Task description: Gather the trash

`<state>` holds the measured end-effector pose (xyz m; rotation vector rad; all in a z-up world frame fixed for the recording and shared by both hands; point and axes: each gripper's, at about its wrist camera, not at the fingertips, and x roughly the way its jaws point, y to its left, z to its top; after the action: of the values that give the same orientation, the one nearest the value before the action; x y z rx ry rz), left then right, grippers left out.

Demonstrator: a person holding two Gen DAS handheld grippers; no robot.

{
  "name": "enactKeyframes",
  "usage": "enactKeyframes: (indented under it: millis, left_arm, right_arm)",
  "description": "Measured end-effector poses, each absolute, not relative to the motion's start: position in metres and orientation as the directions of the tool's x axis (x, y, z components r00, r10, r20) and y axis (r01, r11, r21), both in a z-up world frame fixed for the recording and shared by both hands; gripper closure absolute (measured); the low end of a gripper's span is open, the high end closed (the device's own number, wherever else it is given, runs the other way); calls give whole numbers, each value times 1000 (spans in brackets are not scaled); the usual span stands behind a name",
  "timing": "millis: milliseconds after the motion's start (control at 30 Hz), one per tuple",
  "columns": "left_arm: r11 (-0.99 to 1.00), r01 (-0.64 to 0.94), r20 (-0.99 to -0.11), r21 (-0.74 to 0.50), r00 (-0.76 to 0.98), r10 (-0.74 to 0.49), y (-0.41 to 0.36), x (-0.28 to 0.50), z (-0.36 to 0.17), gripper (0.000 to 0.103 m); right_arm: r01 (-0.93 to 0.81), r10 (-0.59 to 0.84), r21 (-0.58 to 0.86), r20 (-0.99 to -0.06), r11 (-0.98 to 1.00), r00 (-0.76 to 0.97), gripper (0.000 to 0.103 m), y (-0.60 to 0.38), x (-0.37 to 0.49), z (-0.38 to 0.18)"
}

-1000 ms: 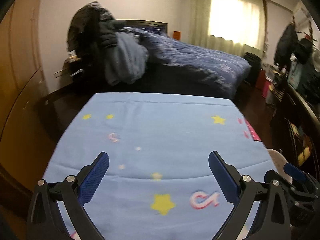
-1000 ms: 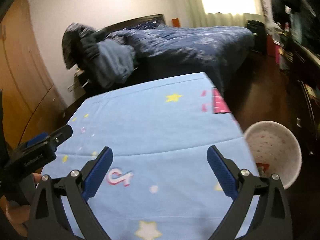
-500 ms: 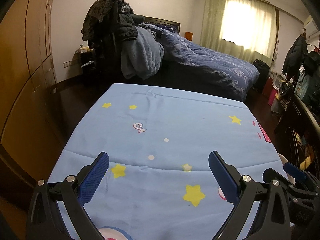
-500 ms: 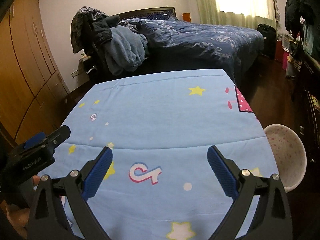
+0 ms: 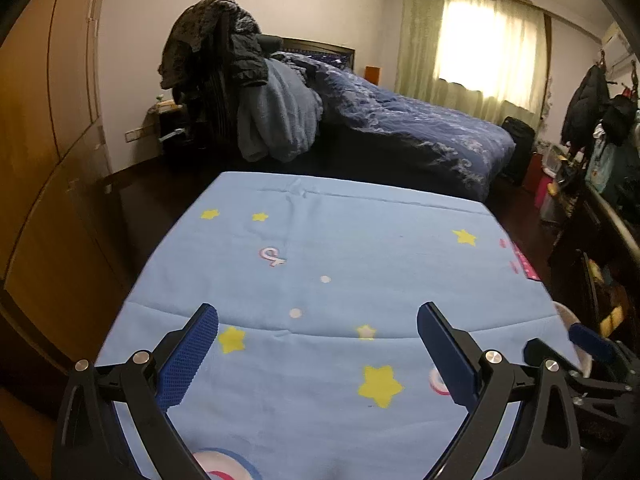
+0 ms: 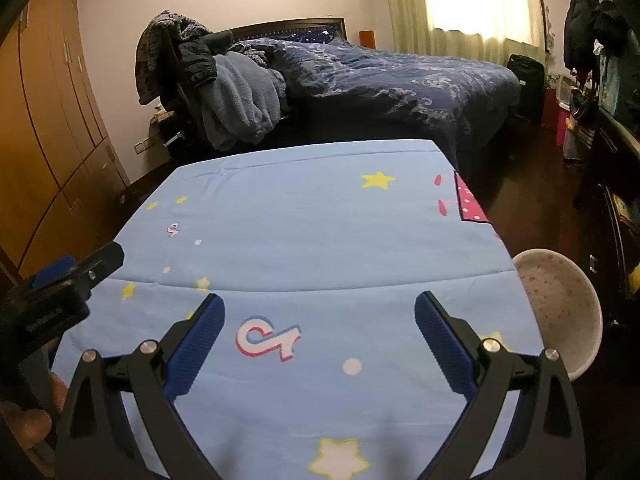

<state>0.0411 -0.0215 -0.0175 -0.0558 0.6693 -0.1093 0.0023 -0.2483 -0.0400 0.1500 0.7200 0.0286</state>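
We hold the left gripper (image 5: 318, 354) and right gripper (image 6: 320, 346) spread wide and empty, as before, over the smooth blue star-printed cloth (image 6: 304, 236), now seen from slightly nearer. The round white speckled bin (image 6: 560, 312) sits just beyond the cloth's right edge. Beyond lies the rumpled navy bed (image 6: 400, 76).

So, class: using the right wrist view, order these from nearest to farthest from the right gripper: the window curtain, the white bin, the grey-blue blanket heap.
From the right gripper:
1. white bin, just right, beside the table edge.
2. grey-blue blanket heap, beyond the table, left.
3. window curtain, far wall, upper right.
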Motion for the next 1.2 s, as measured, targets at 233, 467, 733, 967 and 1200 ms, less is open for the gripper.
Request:
enactKeyframes:
  millis: [233, 467, 733, 967, 1200]
  left_arm:
    - [989, 90, -602, -120, 785, -144, -23, 37, -8, 4]
    - [991, 82, -578, -104, 806, -127, -23, 34, -1, 4]
    - [996, 62, -589, -69, 803, -91, -26, 36, -4, 4]
    - [994, 58, -602, -89, 793, -101, -22, 37, -8, 4]
    - [994, 58, -602, -88, 792, -99, -22, 37, -9, 4]
  right_arm:
    - [24, 85, 157, -651, 987, 754, 7, -253, -1, -39]
    - [18, 91, 159, -649, 987, 755, 6, -252, -2, -39]
    - [8, 92, 148, -655, 989, 750, 6, -247, 0, -39]
    - [1, 91, 138, -657, 990, 748, 6, -243, 1, -37]
    - [-2, 91, 136, -653, 991, 752, 6, -243, -1, -37]
